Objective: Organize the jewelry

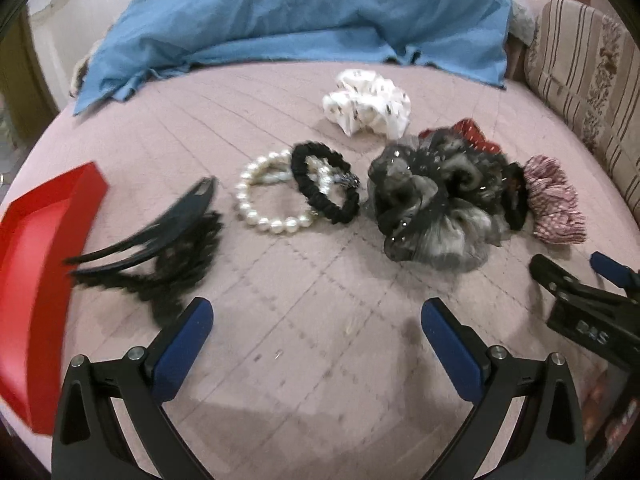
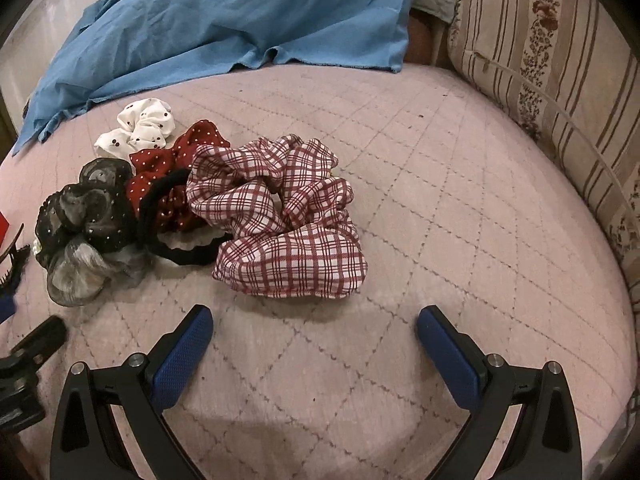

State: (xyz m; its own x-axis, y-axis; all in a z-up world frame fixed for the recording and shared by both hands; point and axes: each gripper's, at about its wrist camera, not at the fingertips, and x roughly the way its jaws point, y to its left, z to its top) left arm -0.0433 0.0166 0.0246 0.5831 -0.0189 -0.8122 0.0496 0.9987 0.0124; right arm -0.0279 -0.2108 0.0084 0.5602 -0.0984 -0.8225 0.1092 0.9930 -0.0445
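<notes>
Hair accessories and bracelets lie on a pink quilted surface. In the left wrist view a black claw clip [image 1: 160,248] lies just ahead-left of my open left gripper [image 1: 316,324]. Beyond are a pearl bracelet [image 1: 264,196], a black scrunchie [image 1: 324,188], a grey-black organza scrunchie [image 1: 432,208] and a white spotted scrunchie [image 1: 368,104]. A red tray [image 1: 36,272] sits at the left edge. My right gripper [image 2: 314,328] stands open and empty just short of a red plaid scrunchie [image 2: 288,216]. A red dotted scrunchie [image 2: 172,172] lies behind it.
A crumpled blue cloth [image 1: 304,20] covers the back of the surface. A striped floral cushion [image 2: 552,80] borders the right side. The other gripper [image 1: 592,304] shows at the right edge of the left wrist view. Bare quilt lies right of the plaid scrunchie.
</notes>
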